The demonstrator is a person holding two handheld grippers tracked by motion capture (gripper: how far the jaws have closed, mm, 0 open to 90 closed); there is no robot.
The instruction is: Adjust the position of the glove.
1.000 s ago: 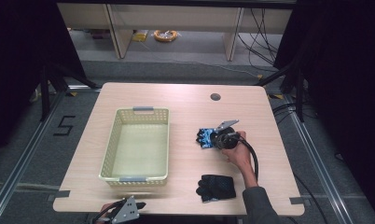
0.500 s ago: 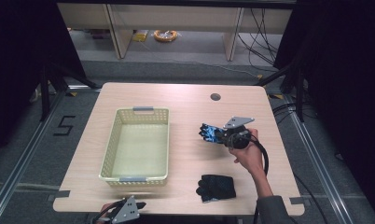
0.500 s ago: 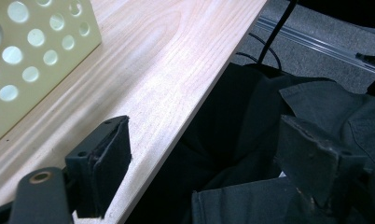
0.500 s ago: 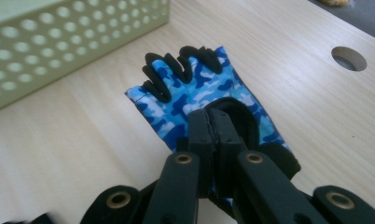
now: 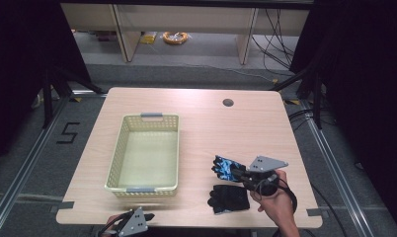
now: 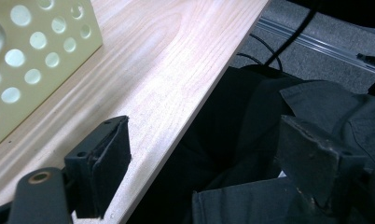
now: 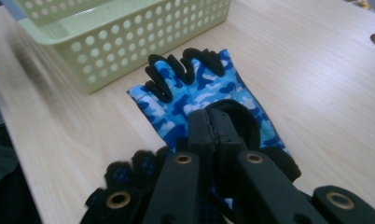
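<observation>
The right gripper (image 5: 242, 174) is squeezed tight, held by a hand (image 5: 278, 207). The left gripper (image 5: 146, 216) sits low with jaws wide apart.

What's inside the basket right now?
Nothing visible: the basket shows a bare floor from the high view. Both gloves lie outside on the table, the blue camo glove and the black glove.

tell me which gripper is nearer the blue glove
Right. The right gripper is shut on the blue glove, near the black glove. The left gripper sits open at the table's near edge, past the basket.
</observation>
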